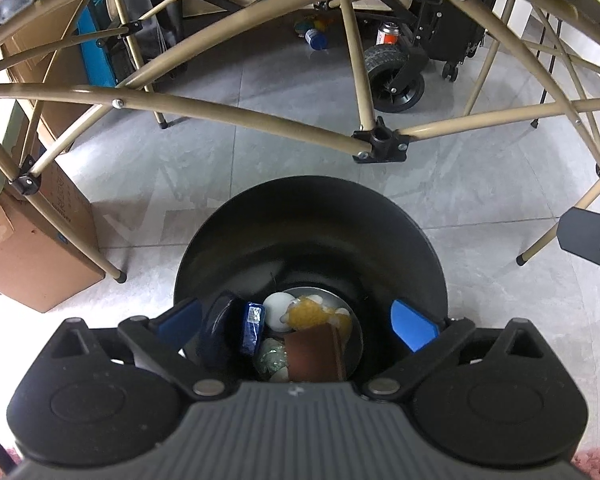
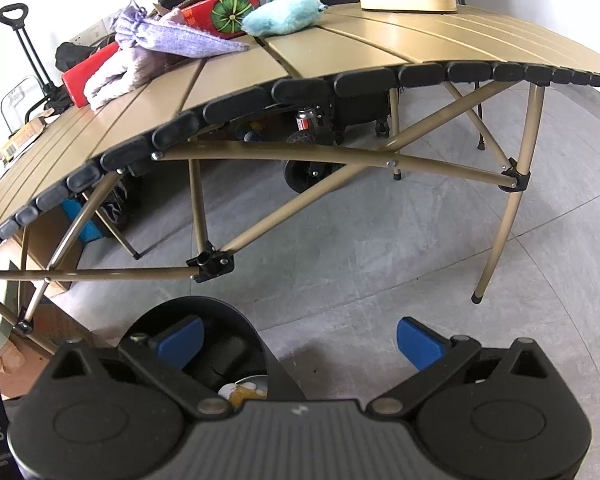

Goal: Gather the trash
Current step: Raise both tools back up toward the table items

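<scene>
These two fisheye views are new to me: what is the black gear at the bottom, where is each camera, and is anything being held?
No robot here: a person carries a handheld gripper in each hand, with a camera looking along its blue fingers. The left wrist view shows the left gripper open over a black trash bin on the floor, already holding a blue packet, yellow trash and a brown piece. The right wrist view shows the right gripper, also open and holding nothing, facing a tan folding table with a teal plush and purple cloth.
</scene>
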